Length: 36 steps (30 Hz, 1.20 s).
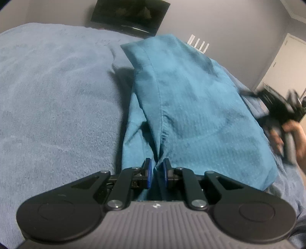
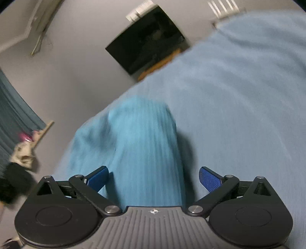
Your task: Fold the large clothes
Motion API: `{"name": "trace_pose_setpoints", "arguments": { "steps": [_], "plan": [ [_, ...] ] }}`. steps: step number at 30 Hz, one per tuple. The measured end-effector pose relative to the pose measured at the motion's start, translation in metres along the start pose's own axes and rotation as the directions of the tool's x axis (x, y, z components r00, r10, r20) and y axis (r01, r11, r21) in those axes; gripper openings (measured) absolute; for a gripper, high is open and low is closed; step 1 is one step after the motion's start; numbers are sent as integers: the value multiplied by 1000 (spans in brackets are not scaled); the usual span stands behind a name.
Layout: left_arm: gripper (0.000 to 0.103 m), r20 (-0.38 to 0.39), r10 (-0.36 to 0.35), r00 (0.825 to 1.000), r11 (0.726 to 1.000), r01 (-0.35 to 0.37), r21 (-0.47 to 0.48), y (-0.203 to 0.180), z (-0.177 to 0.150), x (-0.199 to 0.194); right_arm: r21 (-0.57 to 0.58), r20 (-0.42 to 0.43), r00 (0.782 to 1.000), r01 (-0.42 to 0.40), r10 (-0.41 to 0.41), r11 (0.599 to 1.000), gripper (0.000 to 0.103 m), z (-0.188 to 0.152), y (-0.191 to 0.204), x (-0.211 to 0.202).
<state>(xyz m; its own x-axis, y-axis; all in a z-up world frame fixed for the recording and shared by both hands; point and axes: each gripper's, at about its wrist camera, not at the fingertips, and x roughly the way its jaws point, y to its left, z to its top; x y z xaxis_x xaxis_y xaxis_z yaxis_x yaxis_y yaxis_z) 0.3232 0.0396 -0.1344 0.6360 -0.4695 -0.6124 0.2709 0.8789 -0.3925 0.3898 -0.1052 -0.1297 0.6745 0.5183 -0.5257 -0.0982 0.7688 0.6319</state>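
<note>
A pale blue blanket (image 1: 57,95) covers the bed. On it lies the teal shirt (image 1: 187,99), partly folded. The left tongs (image 1: 157,172) pinch its near edge; the right tongs (image 2: 154,179) are spread wide, gripping nothing.

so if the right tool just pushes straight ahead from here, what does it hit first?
Probably the teal garment: it lies straight ahead between the right tool's open jaws, on the blue blanket. The picture is blurred, so depth is uncertain.

Grey walls (image 1: 229,28), dark wall-mounted screen (image 1: 130,17), white door (image 1: 283,57), perhaps teal curtains (image 2: 13,107) at left.
</note>
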Motion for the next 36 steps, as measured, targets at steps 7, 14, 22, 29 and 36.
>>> {"name": "trace_pose_setpoints", "arguments": {
  "steps": [7, 14, 22, 29, 36],
  "plan": [
    [8, -9, 0, 1000, 1000, 0, -24, 0, -7, -8, -4, -197, 978, -67, 65, 998, 103, -90, -5, -59],
    [9, 5, 40, 999, 999, -40, 19, -6, -10, -5, -27, -142, 990, -28, 24, 999, 89, -123, -13, -73],
    [9, 17, 25, 1000, 1000, -25, -5, 0, -15, -6, -95, -42, 995, 91, -96, 991, 89, -131, 0, -87],
    [9, 19, 80, 997, 995, -81, 61, -7, -19, -9, -472, 168, 968, 245, -186, 847, 88, -183, 65, -161],
    [9, 3, 97, 995, 994, -97, 47, -4, -21, -11, -759, 173, 948, 301, -267, 577, 82, -234, 108, -146]
  ]
}}
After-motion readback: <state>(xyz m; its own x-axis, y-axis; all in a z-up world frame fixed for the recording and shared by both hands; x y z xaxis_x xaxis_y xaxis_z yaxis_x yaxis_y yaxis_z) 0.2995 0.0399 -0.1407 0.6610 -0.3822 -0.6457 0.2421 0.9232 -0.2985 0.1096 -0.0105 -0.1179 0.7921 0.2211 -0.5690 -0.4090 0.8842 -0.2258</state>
